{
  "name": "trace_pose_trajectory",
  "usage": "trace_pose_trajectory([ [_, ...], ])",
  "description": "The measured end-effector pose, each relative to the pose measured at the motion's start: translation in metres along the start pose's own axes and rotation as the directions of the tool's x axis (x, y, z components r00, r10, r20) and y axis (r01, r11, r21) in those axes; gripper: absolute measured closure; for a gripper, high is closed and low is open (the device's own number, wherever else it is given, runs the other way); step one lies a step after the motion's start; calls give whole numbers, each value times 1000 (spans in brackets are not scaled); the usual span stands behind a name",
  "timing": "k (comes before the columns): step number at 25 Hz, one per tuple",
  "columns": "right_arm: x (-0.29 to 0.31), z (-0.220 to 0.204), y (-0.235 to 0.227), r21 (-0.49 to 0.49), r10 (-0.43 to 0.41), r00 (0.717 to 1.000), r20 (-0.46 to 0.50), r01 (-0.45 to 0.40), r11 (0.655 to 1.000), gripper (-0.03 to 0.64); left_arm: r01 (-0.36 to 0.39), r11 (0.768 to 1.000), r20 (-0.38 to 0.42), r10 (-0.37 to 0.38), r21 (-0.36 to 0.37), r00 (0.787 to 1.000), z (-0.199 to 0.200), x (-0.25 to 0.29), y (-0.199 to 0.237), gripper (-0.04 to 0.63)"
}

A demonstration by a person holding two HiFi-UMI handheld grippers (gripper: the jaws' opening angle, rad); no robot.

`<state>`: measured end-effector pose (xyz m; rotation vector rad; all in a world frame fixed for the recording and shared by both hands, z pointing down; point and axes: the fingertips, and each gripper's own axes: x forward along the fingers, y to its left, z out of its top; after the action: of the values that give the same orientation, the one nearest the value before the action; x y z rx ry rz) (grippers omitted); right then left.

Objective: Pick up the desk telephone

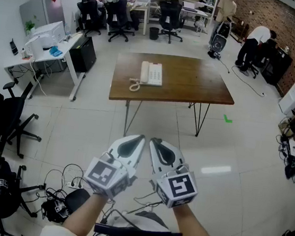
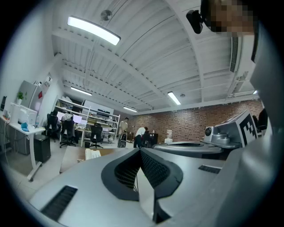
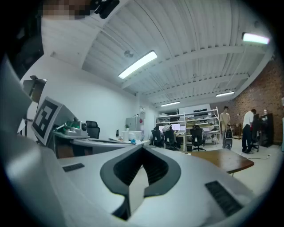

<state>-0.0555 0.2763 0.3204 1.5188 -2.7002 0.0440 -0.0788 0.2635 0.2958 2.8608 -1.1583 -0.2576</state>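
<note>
A white desk telephone (image 1: 151, 73) with a coiled cord lies on the brown wooden table (image 1: 194, 83), left of its middle. In the left gripper view the telephone (image 2: 92, 154) shows small and far off on the table (image 2: 73, 156). Both grippers are held side by side well short of the table, over the floor. My left gripper (image 1: 140, 139) is shut with nothing in it. My right gripper (image 1: 153, 141) is shut and empty too. The right gripper view catches only the table's corner (image 3: 227, 160); the telephone is out of that view.
Black office chairs (image 1: 9, 116) stand at the left, and a tangle of cables with a power strip (image 1: 64, 185) lies on the floor near my feet. Desks with chairs (image 1: 129, 5) line the back. Two people (image 1: 256, 40) stand by the brick wall at the right.
</note>
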Motion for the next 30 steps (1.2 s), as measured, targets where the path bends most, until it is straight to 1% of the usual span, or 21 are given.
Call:
trace_pose_trajectory([
  [6,5,2,-33,3,7,1000,0,-7,1000,615,-29,1000,-14,29,9,999,-6,32,2,595],
  [12,5,-2,-59,5,59,998,12,-59,998,615,-65,997,-24,66,37,998,-12,58,-4,595],
  [14,5,-1,-66,21,63,998,20,-64,998,615,-77,996,-23,78,46,997,-14,64,-5,595],
  [16,6,1,-74,18,62,998,28,-62,998,615,-87,995,-27,88,52,996,-17,71,-6,595],
  [19,7,4,-86,17,56,998,36,-57,998,615,-95,994,-33,97,56,995,-20,80,-6,595],
  [24,13,-7,-99,16,66,997,37,-66,998,615,-100,993,-32,102,58,994,-25,92,-2,595],
  [30,25,-16,-115,21,57,998,15,-57,998,615,-95,994,-32,97,49,995,-36,111,8,595],
])
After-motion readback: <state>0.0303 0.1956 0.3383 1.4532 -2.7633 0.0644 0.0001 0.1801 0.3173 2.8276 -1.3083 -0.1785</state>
